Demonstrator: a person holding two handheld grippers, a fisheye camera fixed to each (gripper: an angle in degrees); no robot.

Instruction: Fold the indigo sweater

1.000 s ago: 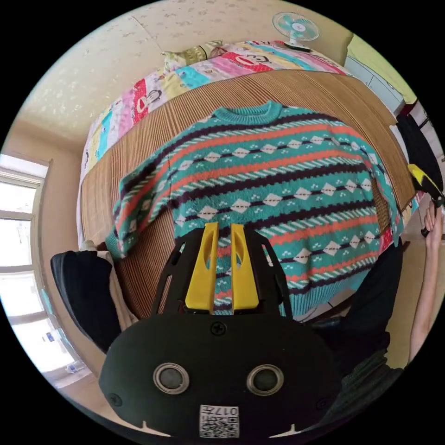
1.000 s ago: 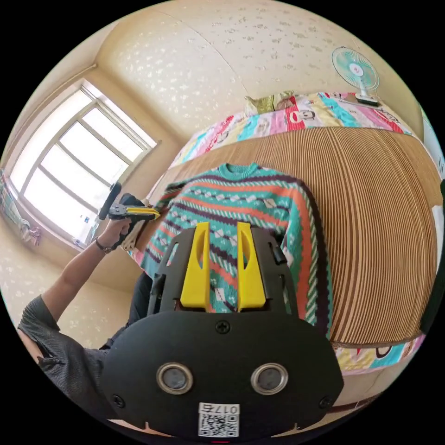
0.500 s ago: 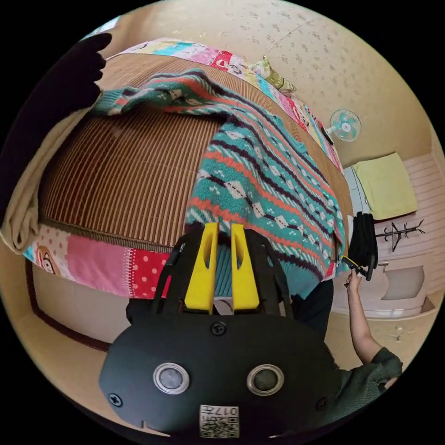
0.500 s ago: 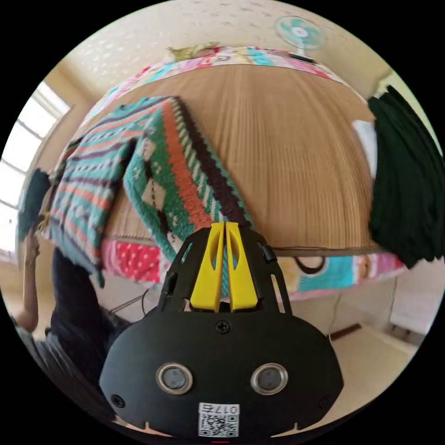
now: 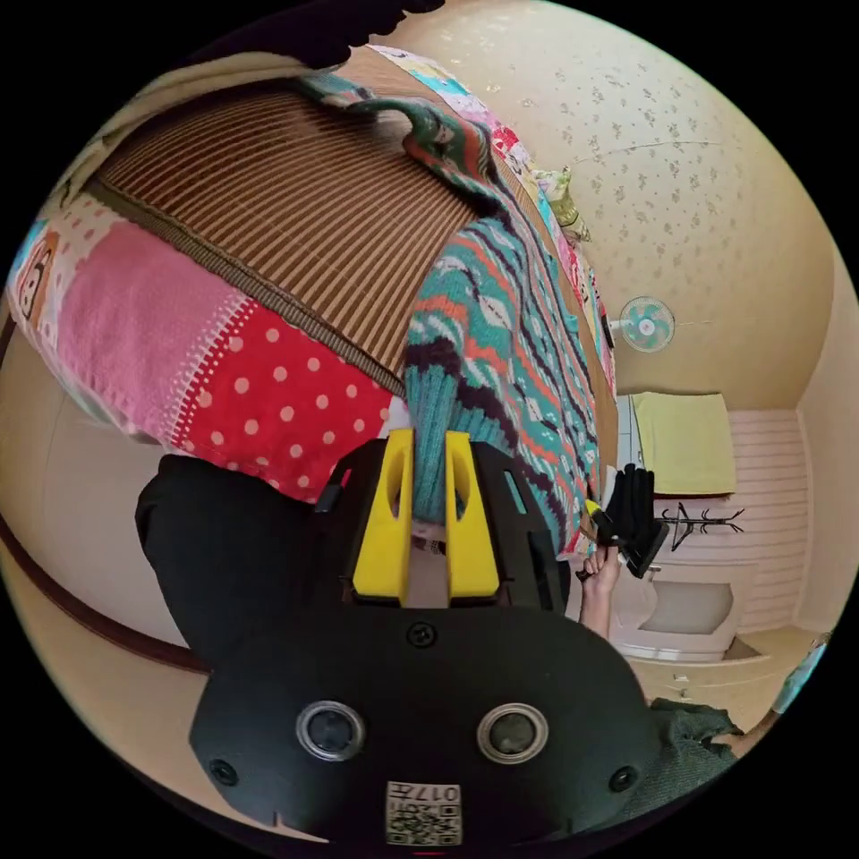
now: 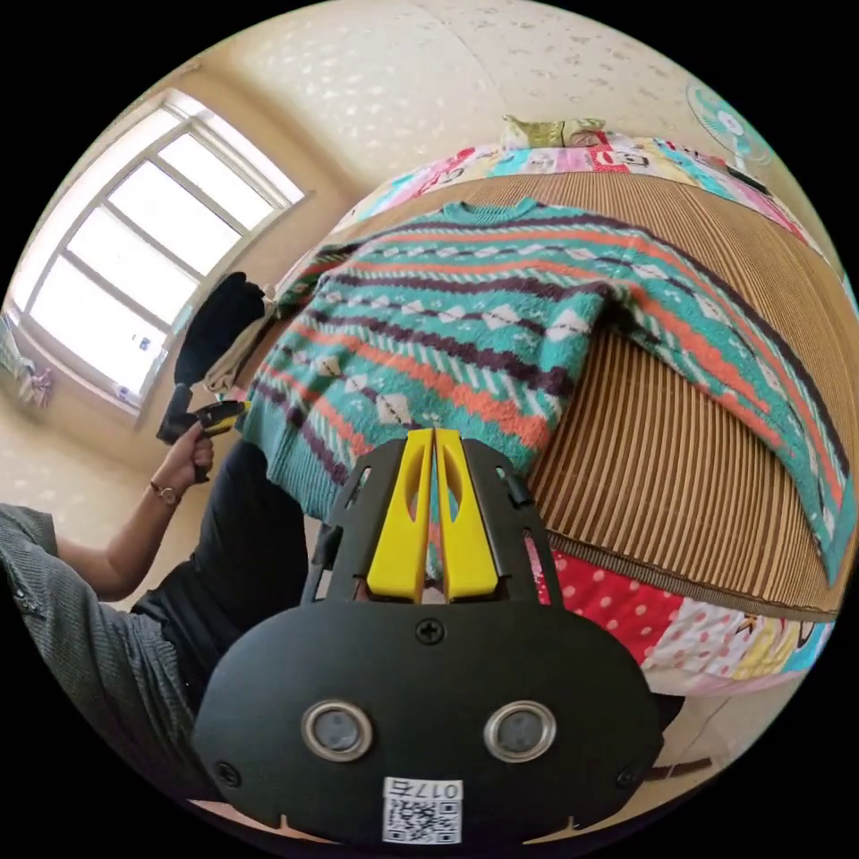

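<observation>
The sweater [image 6: 465, 295], teal with indigo and orange stripes and white diamonds, lies face up on a bamboo mat [image 6: 680, 465], its hem hanging over the bed's near edge. One sleeve stretches out toward the mat's right side. My right gripper [image 6: 434, 434] is shut on the hem, a thin strip of teal knit between its jaws. In the left gripper view the sweater [image 5: 501, 313] drapes down, and my left gripper [image 5: 429, 436] has the ribbed hem filling the space between its jaws. The left gripper [image 6: 210, 416] sits at the hem's other corner, and the right gripper [image 5: 617, 528] is in a hand.
A patchwork sheet [image 5: 179, 358] hangs below the mat's edge. A dark garment pile [image 6: 219, 322] sits at the bed's left corner by the window [image 6: 134, 259]. A fan [image 5: 646, 324] stands at the far end. The person's dark trousers [image 6: 250, 537] press against the bed.
Both grippers have dropped from above the sweater to its hem at the bed's near edge. The right jaws went from open to shut. The hem now sits between the left jaws.
</observation>
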